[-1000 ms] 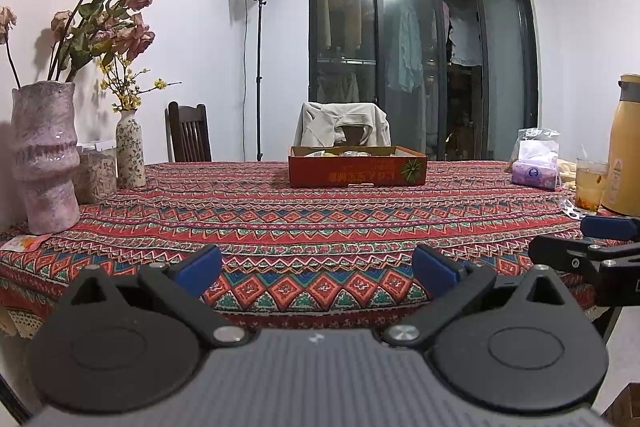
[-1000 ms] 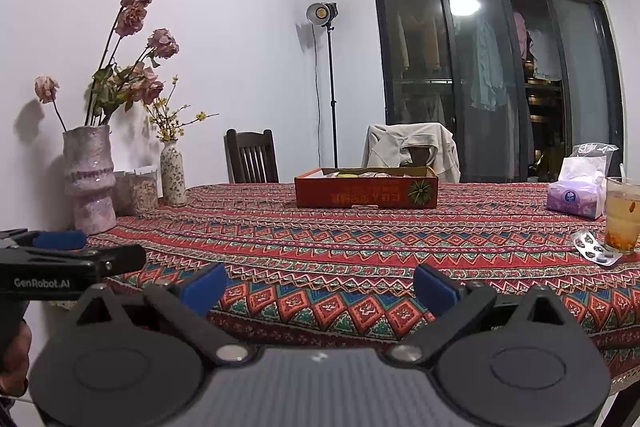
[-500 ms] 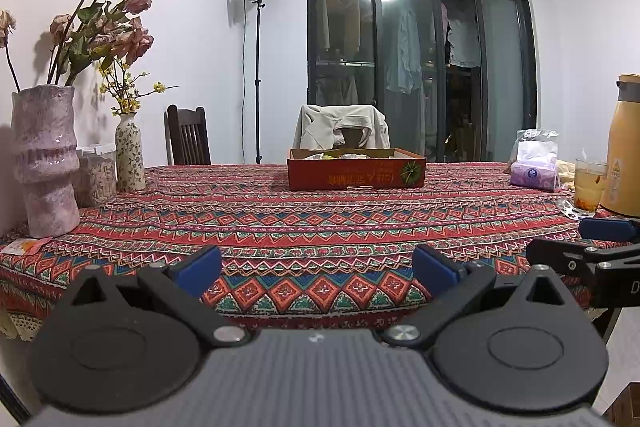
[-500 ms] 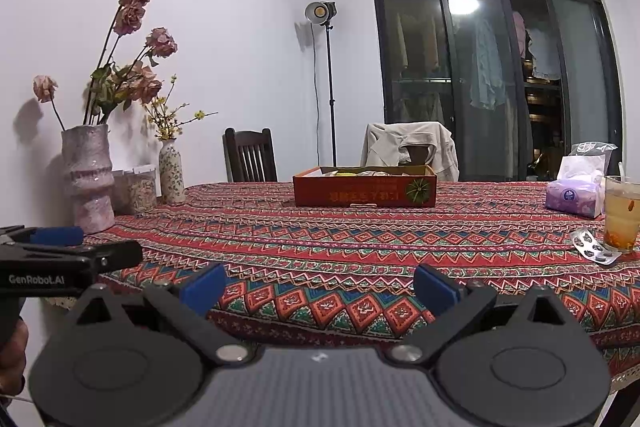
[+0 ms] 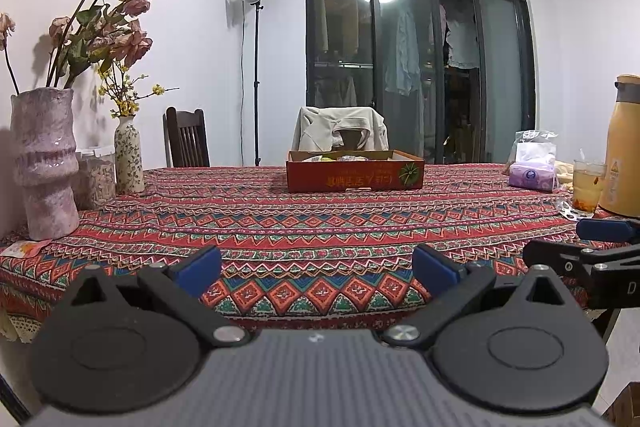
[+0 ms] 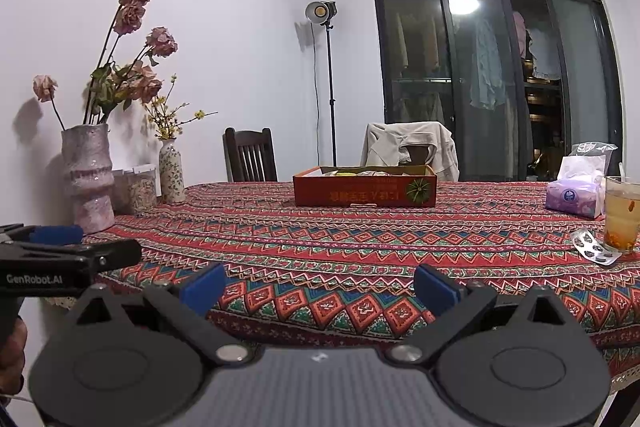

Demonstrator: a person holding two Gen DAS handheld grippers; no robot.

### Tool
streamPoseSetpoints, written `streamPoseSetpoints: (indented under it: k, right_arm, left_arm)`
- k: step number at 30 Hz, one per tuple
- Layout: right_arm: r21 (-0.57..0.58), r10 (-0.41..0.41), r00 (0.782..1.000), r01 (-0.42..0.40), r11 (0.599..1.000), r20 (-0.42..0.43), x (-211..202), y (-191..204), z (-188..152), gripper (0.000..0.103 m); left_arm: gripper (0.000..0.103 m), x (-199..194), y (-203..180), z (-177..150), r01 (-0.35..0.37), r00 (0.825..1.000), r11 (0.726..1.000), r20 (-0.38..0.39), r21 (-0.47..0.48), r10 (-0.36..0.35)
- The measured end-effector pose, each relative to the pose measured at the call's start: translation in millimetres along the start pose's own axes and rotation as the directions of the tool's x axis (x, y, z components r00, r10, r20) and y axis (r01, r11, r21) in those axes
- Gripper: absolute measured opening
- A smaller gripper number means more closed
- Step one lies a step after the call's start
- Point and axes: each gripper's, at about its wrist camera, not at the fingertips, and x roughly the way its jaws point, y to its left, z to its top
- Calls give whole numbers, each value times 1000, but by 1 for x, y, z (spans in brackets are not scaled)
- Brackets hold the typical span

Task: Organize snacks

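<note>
A shallow red cardboard box (image 5: 355,175) (image 6: 365,191) sits far back on the patterned tablecloth, with wrapped snacks just showing over its rim. My left gripper (image 5: 317,269) hangs open at the table's near edge, nothing between its blue pads. My right gripper (image 6: 318,287) is open too, level with the near edge and empty. Each gripper shows in the other's view: the right one (image 5: 592,247) at the far right, the left one (image 6: 60,247) at the far left. Both are well short of the box.
A tall pink vase (image 5: 44,163) with dried roses, a small floral vase (image 5: 129,155) and clear jars (image 5: 96,179) stand along the left. On the right are a tissue pack (image 6: 576,195), a glass of tea (image 6: 622,215), a blister pack (image 6: 592,247) and a yellow thermos (image 5: 626,147). Chairs stand behind the table.
Both grippers have shifted only slightly; the scene drifts a little in each view. Nothing was taken hold of or let go.
</note>
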Motion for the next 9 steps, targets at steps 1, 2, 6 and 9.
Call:
streamPoseSetpoints:
  k: [1, 2, 6, 9]
  right_arm:
    - [0, 1, 1000, -1, 1000, 0, 0, 0, 0, 101]
    - [0, 0, 1000, 0, 1000, 0, 0, 0, 0, 101]
    - [0, 1, 1000, -1, 1000, -1, 0, 0, 0, 101]
    - [1, 1, 1000, -1, 1000, -1, 0, 0, 0, 101]
  left_arm:
    - [103, 0, 0, 0, -1, 1000, 1000, -1, 1, 1]
    - [103, 0, 0, 0, -2, 1000, 1000, -1, 1, 2]
    - [103, 0, 1, 0, 4, 1000, 1000, 0, 5, -4]
    - [103, -2, 0, -1, -8, 1000, 1000, 11, 7, 8]
